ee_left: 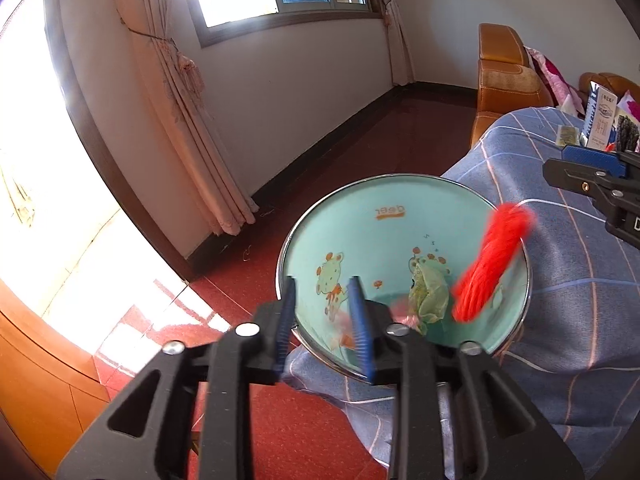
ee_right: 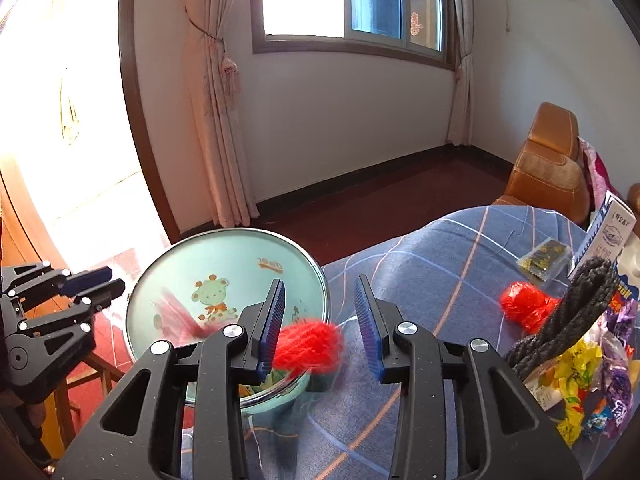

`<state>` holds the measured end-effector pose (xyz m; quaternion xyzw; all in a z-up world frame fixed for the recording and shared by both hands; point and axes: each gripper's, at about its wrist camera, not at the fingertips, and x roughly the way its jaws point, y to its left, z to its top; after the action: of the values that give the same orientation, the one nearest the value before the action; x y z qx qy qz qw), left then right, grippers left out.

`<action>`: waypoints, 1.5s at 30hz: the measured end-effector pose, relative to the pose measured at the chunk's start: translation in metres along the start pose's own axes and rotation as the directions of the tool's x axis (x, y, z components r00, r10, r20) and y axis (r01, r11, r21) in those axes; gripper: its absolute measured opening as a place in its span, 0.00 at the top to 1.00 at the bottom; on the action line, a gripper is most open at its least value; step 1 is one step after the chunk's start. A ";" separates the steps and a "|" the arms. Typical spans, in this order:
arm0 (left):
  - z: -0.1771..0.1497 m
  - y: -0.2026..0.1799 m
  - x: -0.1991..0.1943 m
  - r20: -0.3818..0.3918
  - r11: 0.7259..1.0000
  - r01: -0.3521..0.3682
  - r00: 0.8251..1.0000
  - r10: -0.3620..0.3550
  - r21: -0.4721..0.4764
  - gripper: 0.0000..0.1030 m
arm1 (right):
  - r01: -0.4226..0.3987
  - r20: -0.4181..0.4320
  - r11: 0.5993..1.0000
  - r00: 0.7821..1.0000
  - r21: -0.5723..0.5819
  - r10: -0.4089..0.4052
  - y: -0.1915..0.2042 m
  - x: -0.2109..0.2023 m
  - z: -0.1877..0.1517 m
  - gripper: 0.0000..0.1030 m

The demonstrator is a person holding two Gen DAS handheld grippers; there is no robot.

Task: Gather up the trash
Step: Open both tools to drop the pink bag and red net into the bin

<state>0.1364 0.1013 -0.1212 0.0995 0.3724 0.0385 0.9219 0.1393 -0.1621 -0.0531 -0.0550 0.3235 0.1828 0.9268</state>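
Blue checked bedding (ee_right: pixel 460 264) carries the bin (ee_right: pixel 168 280) at its edge — red yarn (ee_right: pixel 308 346) drops over the rim, free of the right gripper's (ee_right: pixel 320 322) open fingers; left gripper (ee_left: pixel 326 320) open too.

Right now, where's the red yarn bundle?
The red yarn bundle is in mid-air at the right rim of the teal bin, just off the open right gripper.
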 end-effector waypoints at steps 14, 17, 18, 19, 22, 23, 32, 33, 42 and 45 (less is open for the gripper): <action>-0.006 -0.018 -0.001 -0.009 1.000 0.030 1.000 -0.030 0.000 0.47 | 0.113 0.030 0.989 0.993 0.094 -0.116 -0.060 -0.067 -0.042 0.57; -0.010 -0.033 -0.001 -0.018 0.998 0.052 0.999 -0.051 0.030 0.47 | 0.172 0.028 0.975 0.984 0.139 -0.178 -0.088 -0.094 -0.061 0.55; -0.011 -0.037 -0.001 -0.021 0.997 0.060 0.998 -0.060 0.038 0.47 | 0.192 0.026 0.969 0.980 0.157 -0.198 -0.098 -0.101 -0.066 0.55; -0.013 -0.044 -0.001 -0.026 0.996 0.074 0.997 -0.073 0.050 0.47 | 0.219 0.024 0.958 0.974 0.187 -0.227 -0.113 -0.112 -0.074 0.55; -0.014 -0.060 -0.004 -0.029 0.992 0.101 0.995 -0.099 0.079 0.47 | 0.273 0.016 0.928 0.958 0.254 -0.286 -0.145 -0.129 -0.087 0.55; -0.014 -0.064 -0.006 -0.026 0.991 0.105 0.994 -0.103 0.088 0.46 | 0.294 0.006 0.912 0.951 0.285 -0.308 -0.159 -0.133 -0.090 0.54; 0.007 -0.077 -0.013 0.042 0.994 0.058 0.997 -0.063 0.097 0.31 | 0.330 0.041 0.882 0.931 0.336 -0.364 -0.207 -0.123 -0.065 0.46; 0.012 -0.075 -0.012 0.049 0.995 0.047 0.997 -0.051 0.091 0.30 | 0.329 0.041 0.881 0.931 0.341 -0.364 -0.210 -0.121 -0.063 0.46; 0.035 -0.069 -0.005 0.062 0.998 0.052 0.997 -0.054 0.040 0.19 | 0.323 0.027 0.872 0.934 0.368 -0.357 -0.225 -0.108 -0.060 0.41; 0.034 -0.068 -0.005 0.060 0.998 0.048 0.997 -0.050 0.033 0.19 | 0.319 0.042 0.878 0.933 0.355 -0.356 -0.221 -0.107 -0.054 0.40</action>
<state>0.1567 0.0289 -0.1085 0.1060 0.3472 0.0069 0.9318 0.1127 -0.4113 -0.0329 0.0613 0.2861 -0.0382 0.9555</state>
